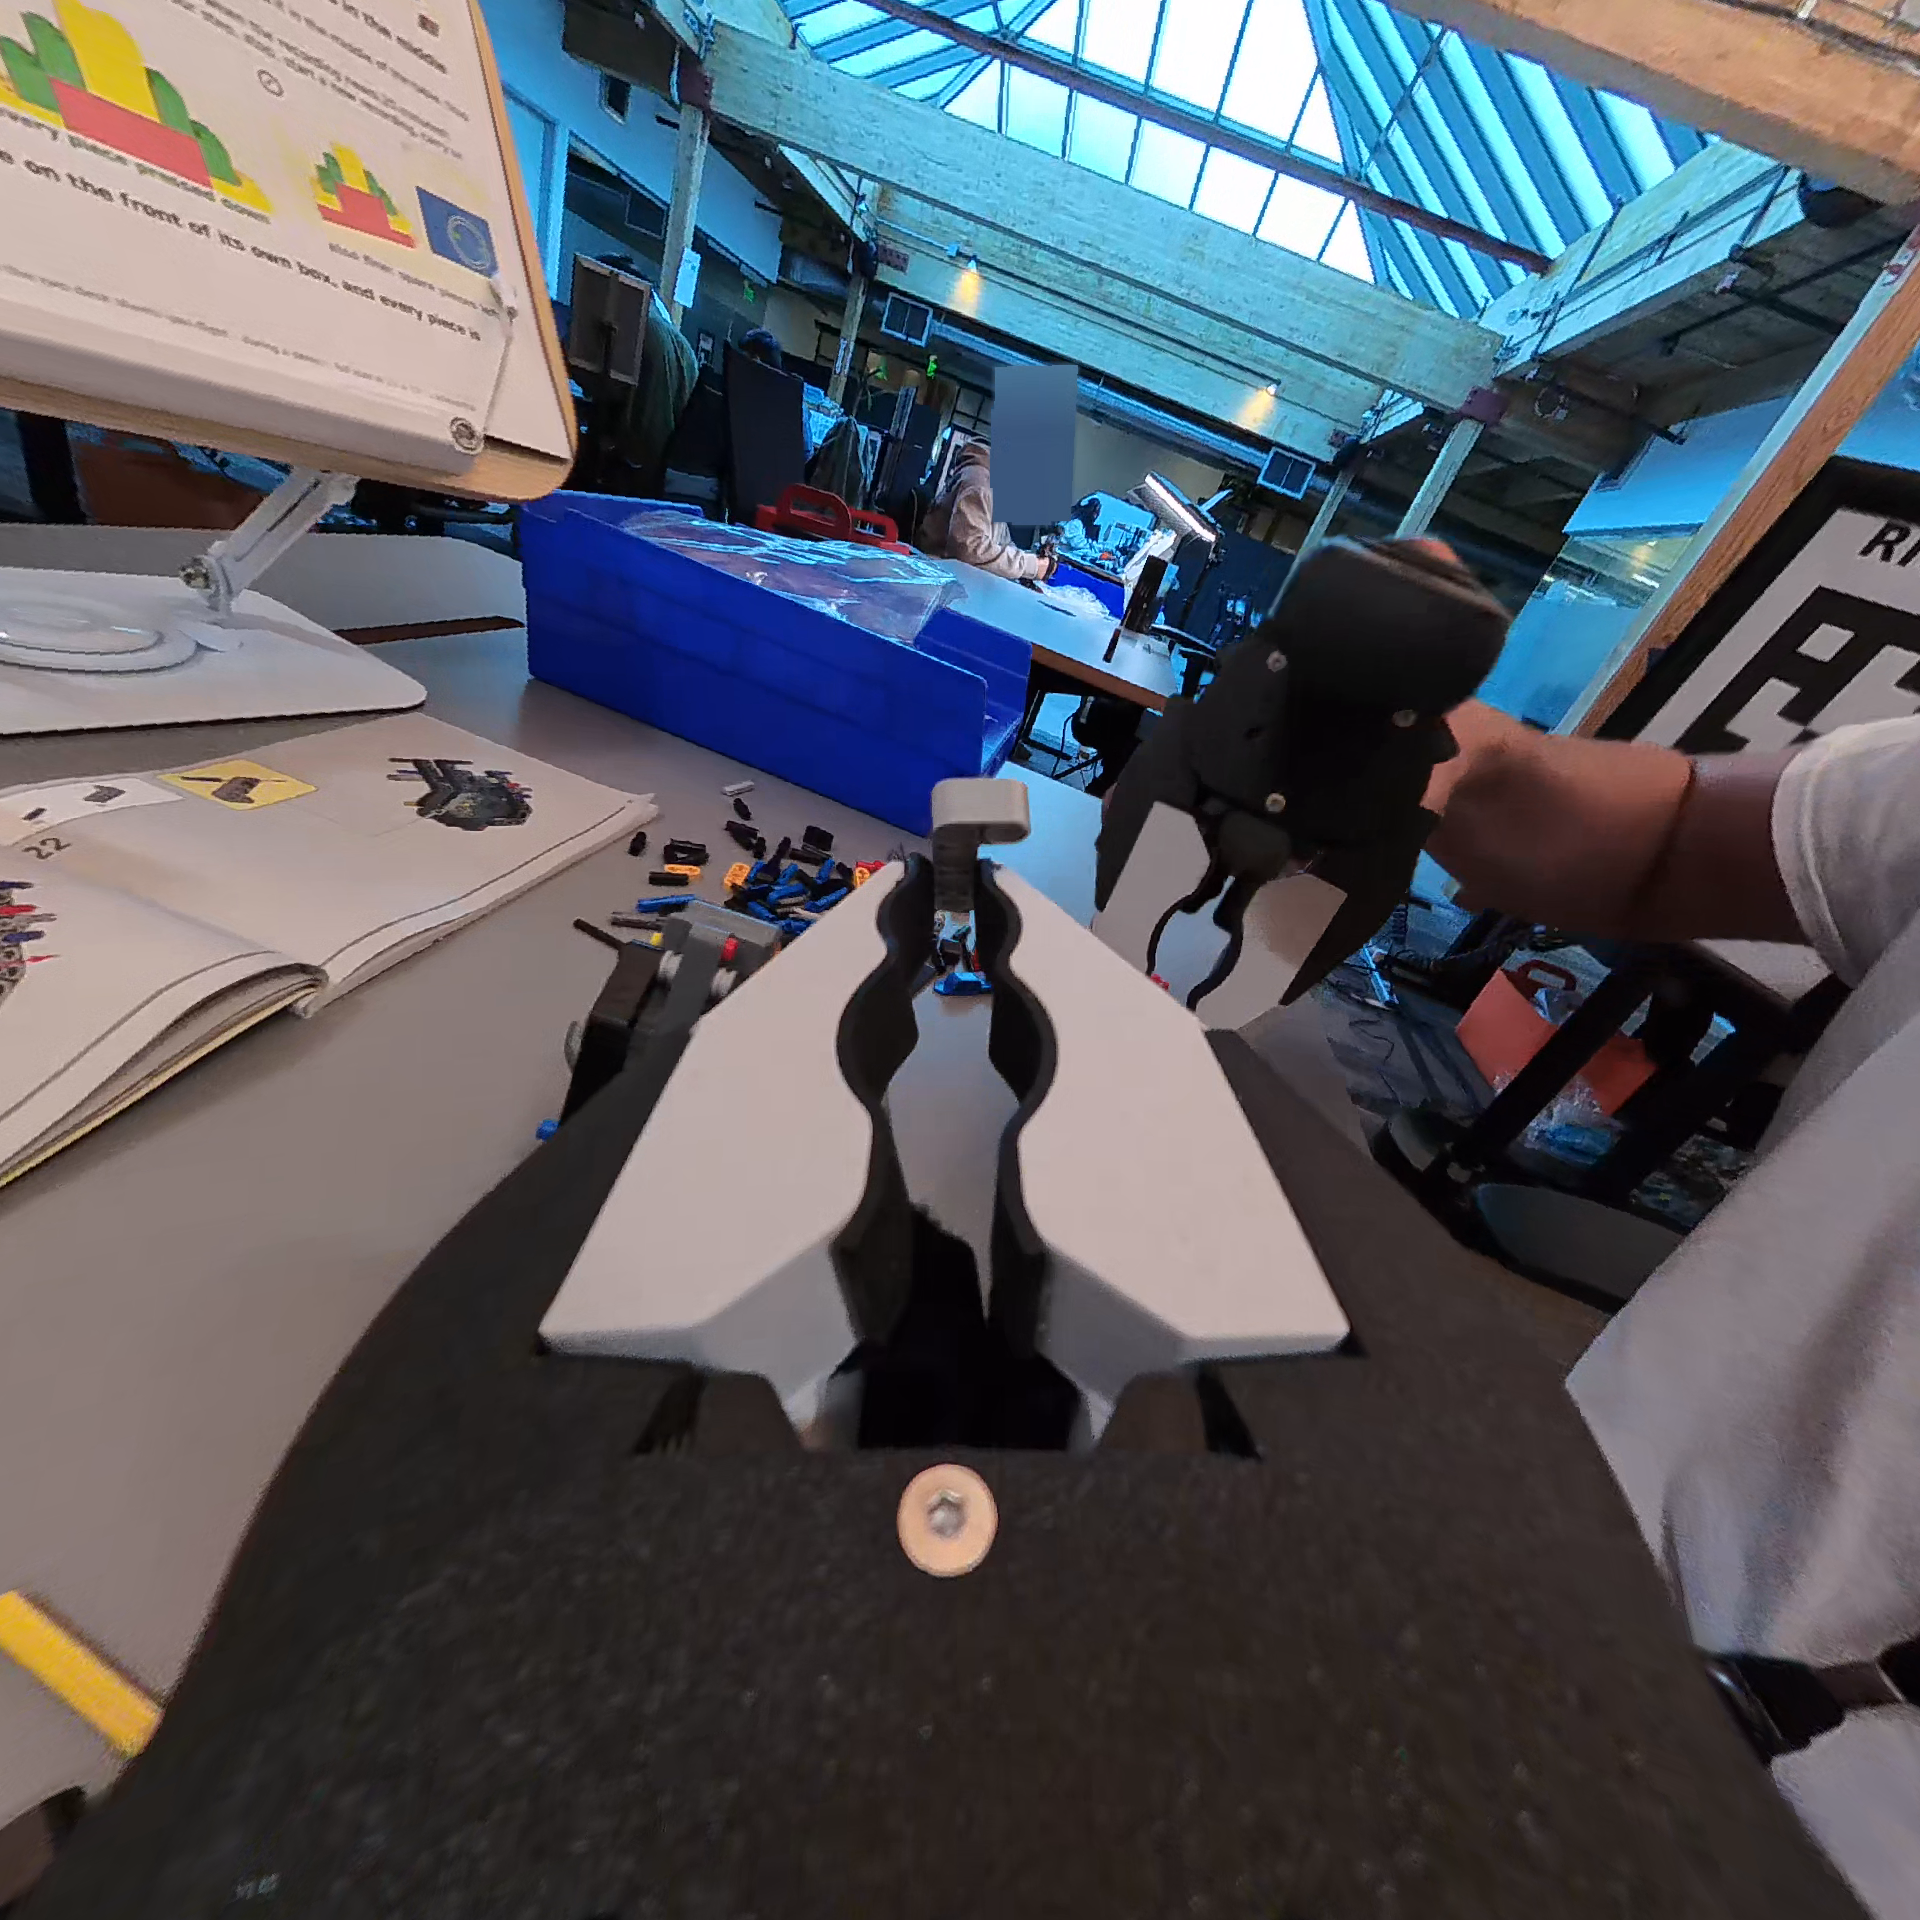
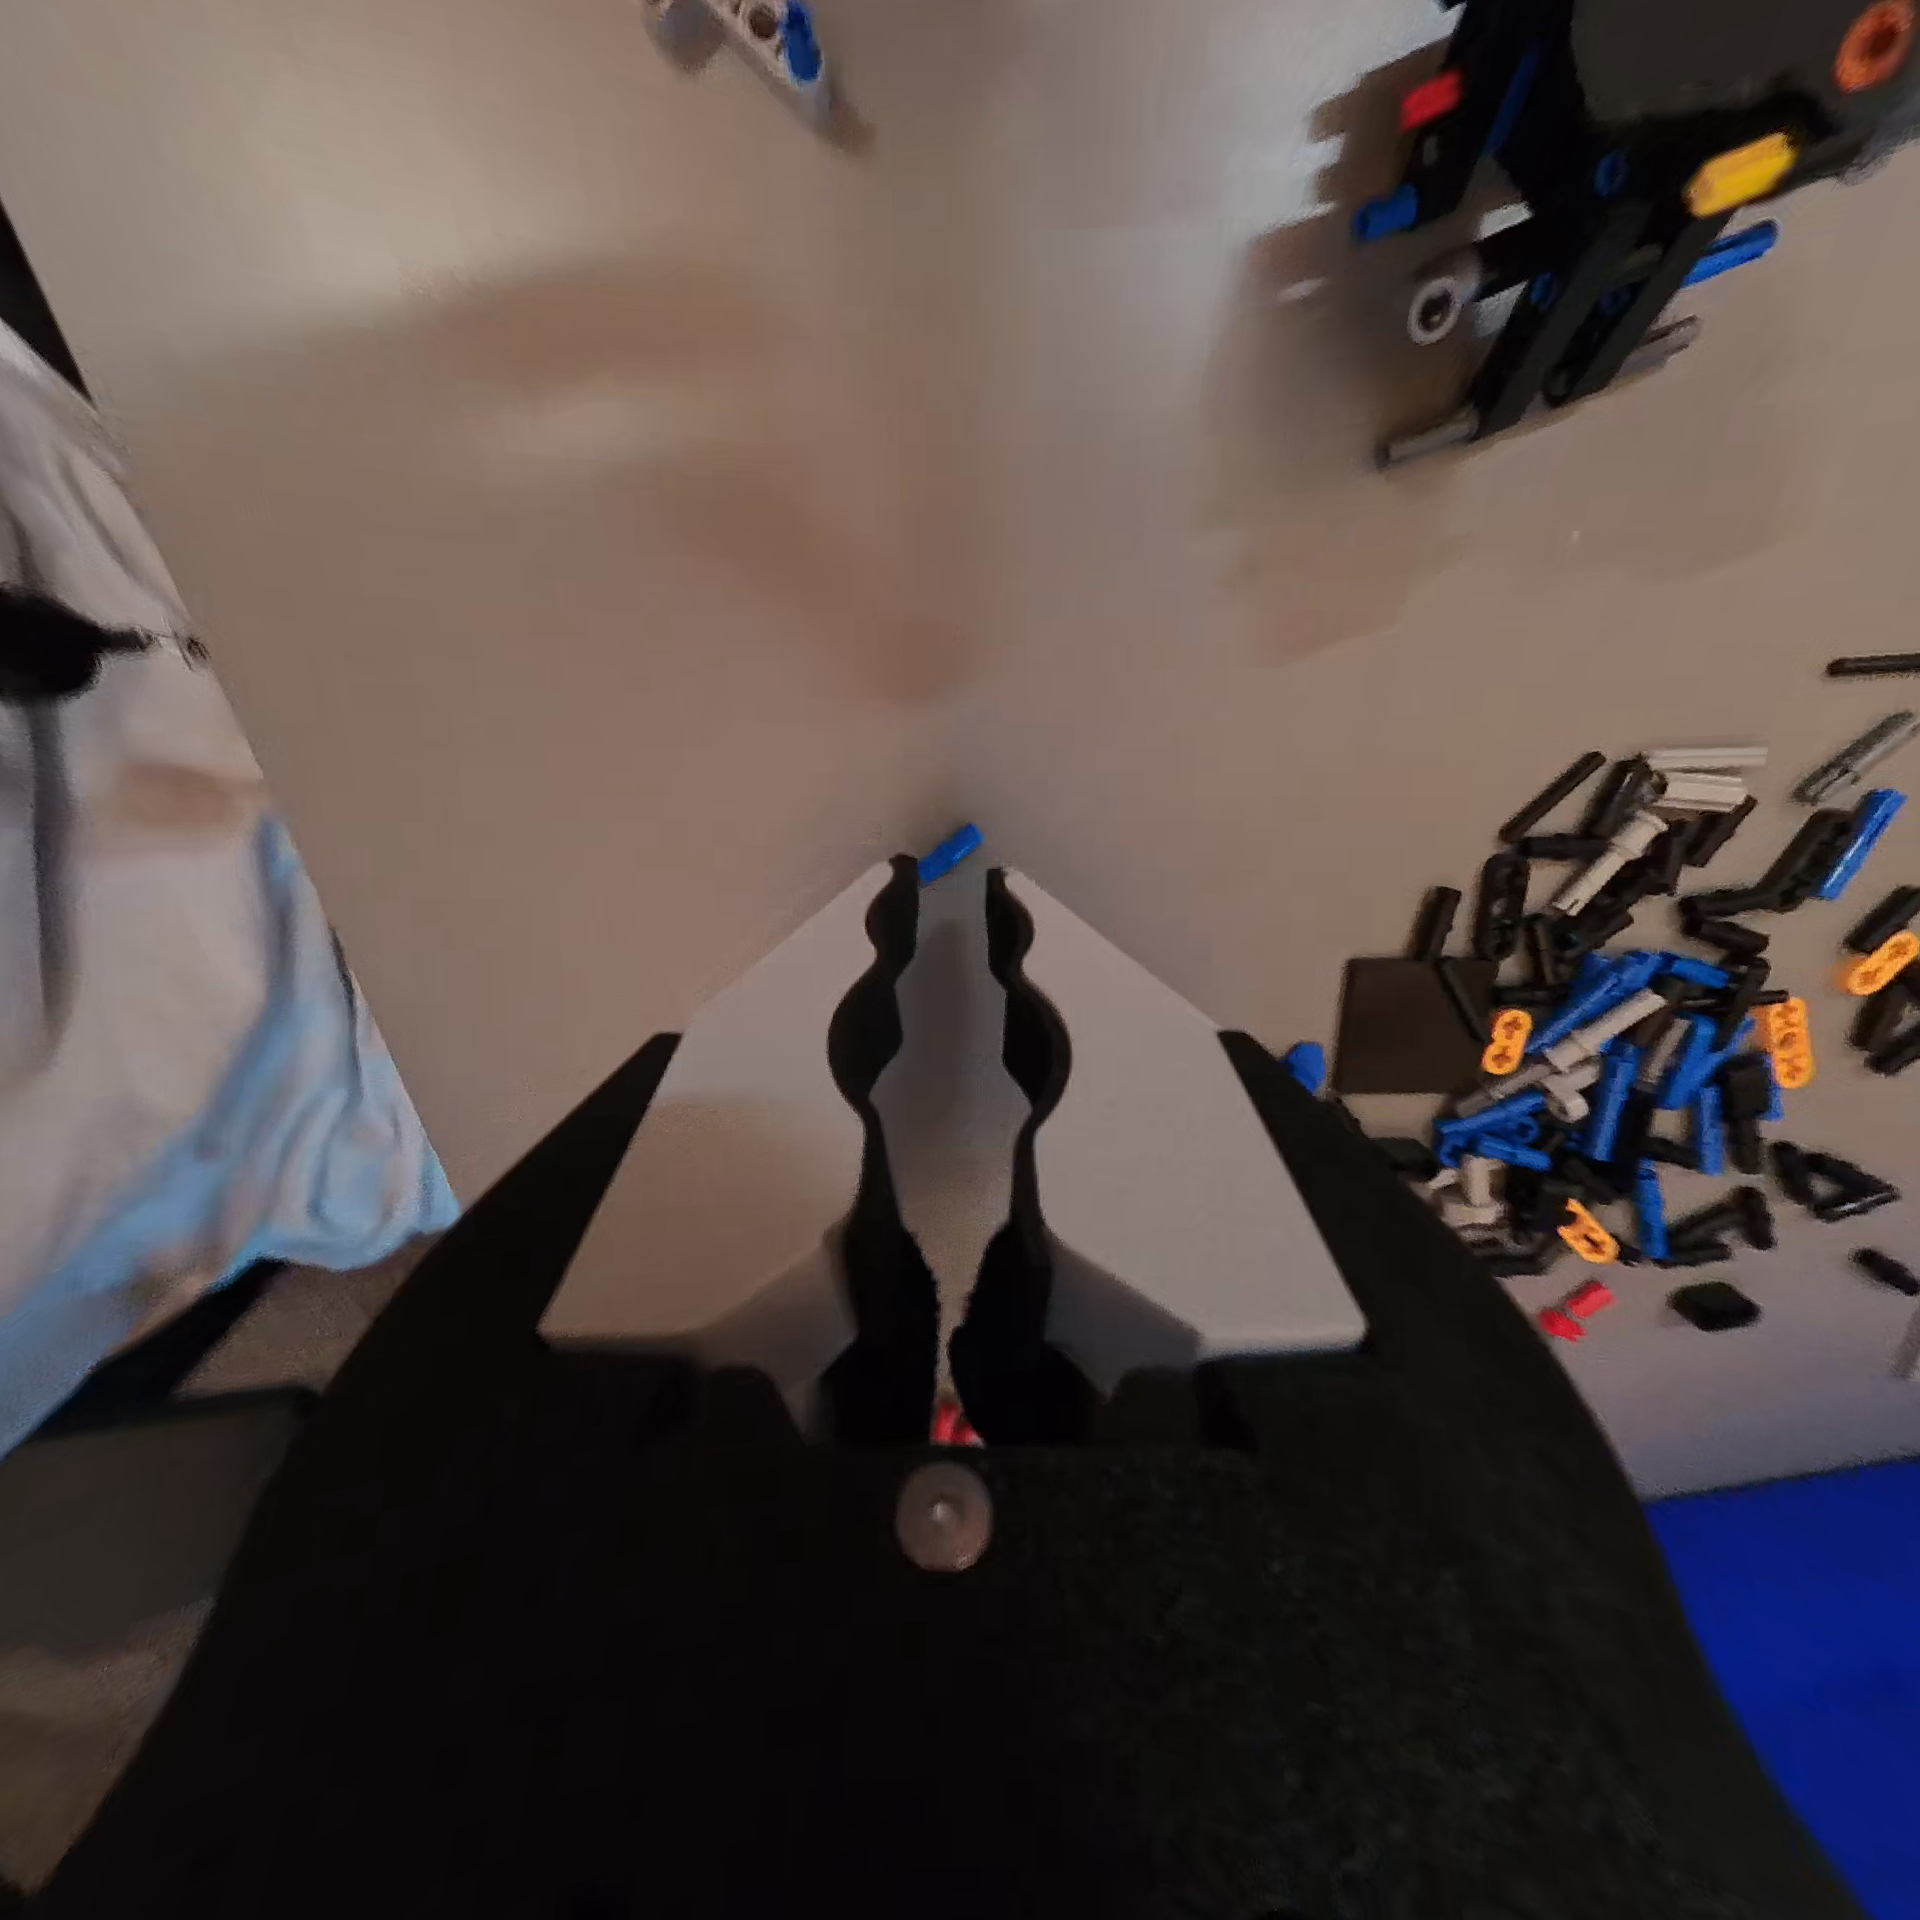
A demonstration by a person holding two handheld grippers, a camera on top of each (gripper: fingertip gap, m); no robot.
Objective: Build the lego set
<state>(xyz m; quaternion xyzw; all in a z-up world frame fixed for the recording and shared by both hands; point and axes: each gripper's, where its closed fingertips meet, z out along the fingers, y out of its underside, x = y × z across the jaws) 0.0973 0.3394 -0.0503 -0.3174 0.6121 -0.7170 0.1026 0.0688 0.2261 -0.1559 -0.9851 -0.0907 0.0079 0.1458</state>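
Gray table (image 2: 623,416) holds a heap of loose lego pieces (image 2: 1652,1049) and the half-built black model (image 2: 1590,229). My left gripper (image 1: 948,873) pinches a gray lego piece (image 1: 977,821). My right gripper (image 2: 943,878) is nearly closed, a small blue pin (image 2: 951,850) at its tips.

Left gripper (image 1: 948,883): matte black grainy body, wide and flaring toward the camera, one silver hex-socket screw (image 1: 947,1520) on the centre line. Two light grey wedge-shaped fingers (image 1: 758,1122) taper to points, each lined inside with a wavy black rubber pad (image 1: 1023,1049).

Right gripper (image 2: 943,871): same build, black textured body, dull round screw (image 2: 942,1515), pale grey wedge fingers, scalloped black pads. Seen from the left wrist view, its back is a black housing with small screws and a thin black cable looping beneath.

Person: white short sleeve (image 1: 1849,821), thin band at the wrist (image 1: 1673,831), dark belt (image 1: 1808,1694) at the waist.
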